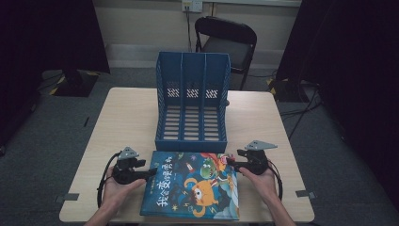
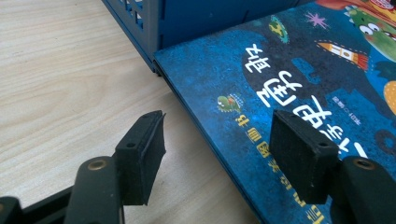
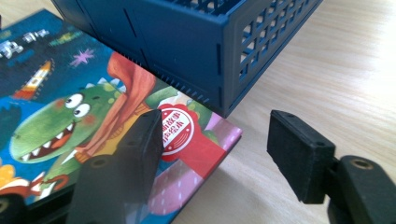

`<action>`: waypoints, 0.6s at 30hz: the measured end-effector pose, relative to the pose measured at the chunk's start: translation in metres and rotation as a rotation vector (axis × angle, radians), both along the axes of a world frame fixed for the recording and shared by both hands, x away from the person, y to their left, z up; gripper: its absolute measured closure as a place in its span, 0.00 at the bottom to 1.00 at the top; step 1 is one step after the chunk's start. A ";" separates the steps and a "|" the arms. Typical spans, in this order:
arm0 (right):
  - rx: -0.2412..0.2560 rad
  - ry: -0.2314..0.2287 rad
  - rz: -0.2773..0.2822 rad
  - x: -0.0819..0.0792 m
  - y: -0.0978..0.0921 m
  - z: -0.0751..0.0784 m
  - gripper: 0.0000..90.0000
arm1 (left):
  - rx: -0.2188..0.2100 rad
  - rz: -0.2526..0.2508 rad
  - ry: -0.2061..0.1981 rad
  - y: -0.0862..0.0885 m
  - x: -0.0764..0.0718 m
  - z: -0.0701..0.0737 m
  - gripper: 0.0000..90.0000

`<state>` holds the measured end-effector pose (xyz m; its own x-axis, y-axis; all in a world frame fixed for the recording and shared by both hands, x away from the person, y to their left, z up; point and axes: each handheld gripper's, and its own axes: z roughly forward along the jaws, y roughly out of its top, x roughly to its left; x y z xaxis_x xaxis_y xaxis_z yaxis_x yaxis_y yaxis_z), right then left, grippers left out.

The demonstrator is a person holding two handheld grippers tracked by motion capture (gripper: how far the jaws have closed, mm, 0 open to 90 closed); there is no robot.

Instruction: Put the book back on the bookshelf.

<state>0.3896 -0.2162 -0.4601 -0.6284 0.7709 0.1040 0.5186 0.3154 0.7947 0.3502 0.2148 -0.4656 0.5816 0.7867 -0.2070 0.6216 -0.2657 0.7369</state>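
- The flat, blue-covered picture book with cartoon dinosaurs and white lettering (image 1: 190, 184) lies cover up on the pale wooden table (image 1: 127, 117). Its far edge sits right against the front lip of the blue plastic three-slot file rack (image 1: 192, 101).
- The left gripper (image 1: 149, 172) has its jaws wide apart and holds nothing. In the left gripper view the book's (image 2: 299, 93) left edge runs up between the two jaws, one pad over bare table (image 2: 56, 70) and the other over the cover, so the jaws straddle that edge, probably to close on it.
- The right gripper (image 1: 231, 162) is likewise spread wide and empty. In the right gripper view the book's (image 3: 93, 116) far right corner lies between the jaws, one pad above the red seal on the cover, the other out over the table (image 3: 327, 60) beyond the edge.
- The rack's (image 3: 187, 42) corner rises just beyond the right jaws, close over that book corner.
- Both grippers sit at opposite side edges, which suits a two-handed lift; my reading is that the book must be raised and stood upright to go into a slot.
- The thin book lies flush on the table, so getting a pad beneath its edge looks the hard part.
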 end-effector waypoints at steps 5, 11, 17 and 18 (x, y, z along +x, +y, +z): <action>0.023 -0.006 0.042 0.001 0.005 -0.003 0.42 | -0.033 -0.039 0.008 -0.001 0.001 -0.001 0.50; 0.019 -0.017 0.045 -0.001 0.007 -0.004 0.42 | -0.037 -0.066 0.004 -0.005 -0.002 -0.001 0.50; 0.003 -0.013 0.057 -0.011 0.005 -0.002 0.42 | -0.090 -0.070 0.031 0.001 -0.001 -0.005 0.53; 0.001 -0.009 0.063 -0.016 0.003 -0.001 0.42 | -0.096 -0.072 0.035 0.002 -0.001 -0.005 0.53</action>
